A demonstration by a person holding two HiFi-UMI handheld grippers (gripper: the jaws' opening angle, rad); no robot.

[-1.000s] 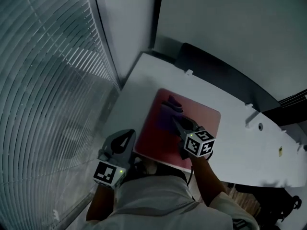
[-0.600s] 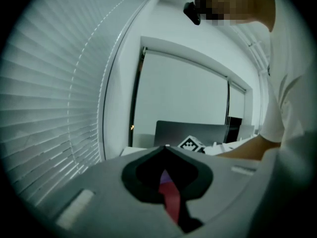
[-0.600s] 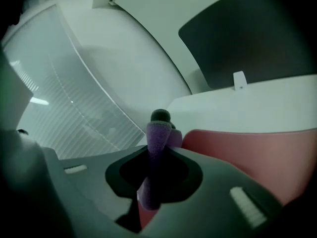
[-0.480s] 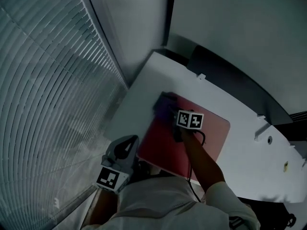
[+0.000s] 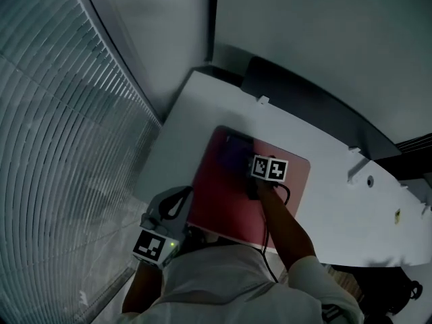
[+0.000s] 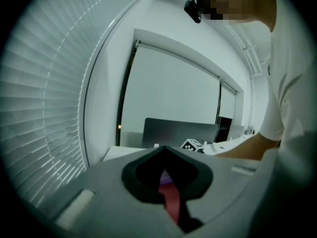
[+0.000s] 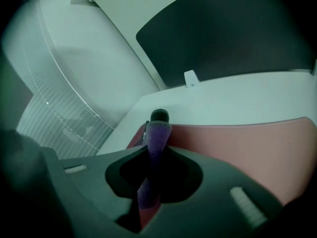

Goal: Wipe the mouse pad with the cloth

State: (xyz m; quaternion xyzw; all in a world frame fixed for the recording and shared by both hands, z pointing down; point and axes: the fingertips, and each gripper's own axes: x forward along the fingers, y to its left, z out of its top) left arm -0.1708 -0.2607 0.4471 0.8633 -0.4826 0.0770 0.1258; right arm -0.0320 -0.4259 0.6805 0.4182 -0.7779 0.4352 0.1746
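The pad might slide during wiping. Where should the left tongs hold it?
Probably its near-left corner, from the left. The pad lies flat and thin, so only an edge offers a pinch; that corner is beside the left tongs and away from the cloth in the right tongs.

The right arm (image 5: 287, 229) lay stretched forward over the near edge of the desk (image 5: 196, 113), forearm bare below a short white sleeve. The right gripper (image 5: 247, 175) pointed toward the far left corner, jaws clamped on the cloth (image 7: 157, 133) (a fold stood up between them). The left gripper (image 5: 170, 204) was held just off the near edge, aimed level across the desk, jaws together on nothing.
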